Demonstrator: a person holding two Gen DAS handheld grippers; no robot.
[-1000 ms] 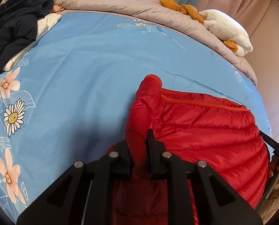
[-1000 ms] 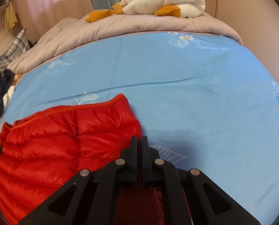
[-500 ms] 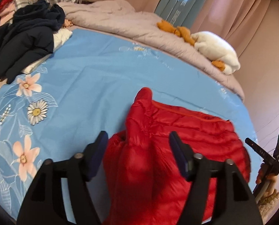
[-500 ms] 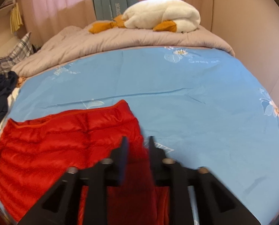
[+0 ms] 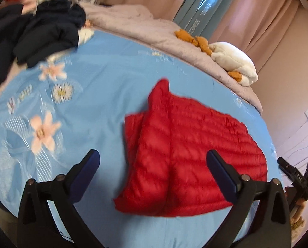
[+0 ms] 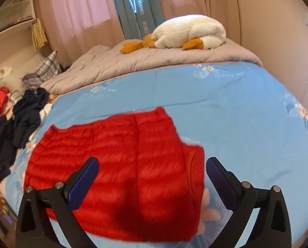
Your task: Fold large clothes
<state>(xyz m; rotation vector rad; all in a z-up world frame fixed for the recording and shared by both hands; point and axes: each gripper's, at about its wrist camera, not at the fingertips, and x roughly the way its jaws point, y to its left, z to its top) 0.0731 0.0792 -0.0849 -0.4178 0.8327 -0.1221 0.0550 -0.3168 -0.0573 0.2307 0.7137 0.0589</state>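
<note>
A red quilted down jacket (image 5: 187, 150) lies folded on the blue flowered bed sheet (image 5: 104, 95), with one sleeve laid over its left side. In the right wrist view the same red jacket (image 6: 123, 165) spreads flat on the sheet. My left gripper (image 5: 153, 161) hangs above the jacket's near left part; its jaws are opening wide and nothing is between the pads. My right gripper (image 6: 152, 165) hovers over the jacket's near right edge, its jaws also opening wide, free of the fabric. The right gripper's body shows at the left wrist view's right edge.
A pile of dark clothes (image 5: 36, 35) lies at the sheet's far left, also seen as dark clothes (image 6: 23, 119). A grey duvet (image 6: 154, 60) with a white and orange plush toy (image 6: 187, 33) covers the far end. Curtains and a wall close off the back.
Both grippers were shut on the red jacket a second ago. They have let go, opened wide, and pulled back and up, so the jacket now lies free on the sheet.
</note>
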